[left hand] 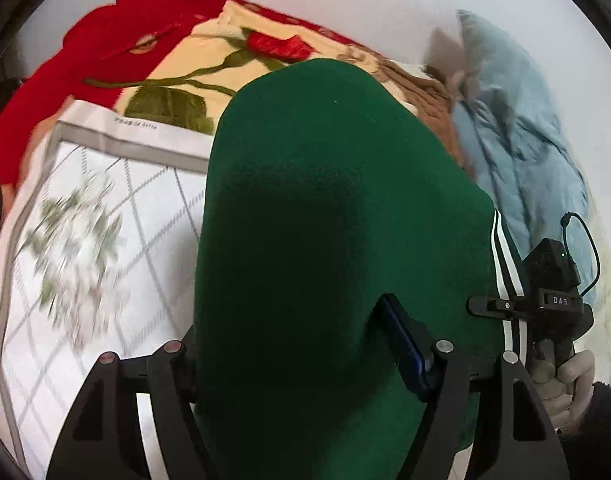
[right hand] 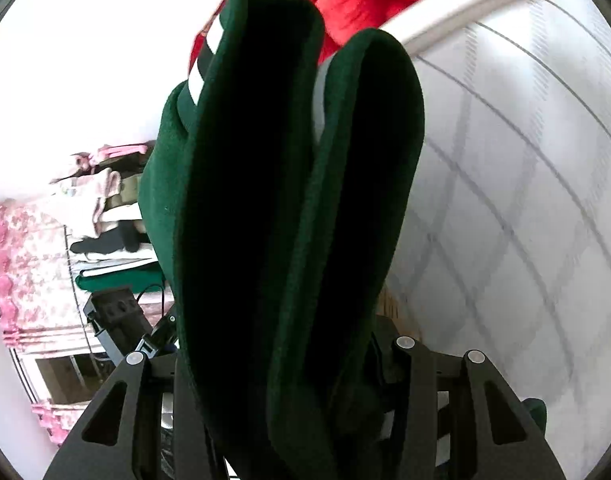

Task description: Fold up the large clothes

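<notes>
Bed sheet (left hand: 105, 208), white with grey check, under a red rose blanket (left hand: 117, 52) far left.

Left wrist: left gripper (left hand: 301, 364) pinches the green garment (left hand: 337, 208), which drapes up over it; right gripper (left hand: 545, 300) near right.

Right wrist: right gripper (right hand: 305, 364) clamps two bunched green folds (right hand: 265, 200). Folded stack (right hand: 105, 240) on a shelf, left.

Judgement: keep both pinches level and taut when laying down. No containers visible.

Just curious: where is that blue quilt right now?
In the left camera's view the blue quilt lies at the right, past the green garment, beside the brown cloth.
</notes>
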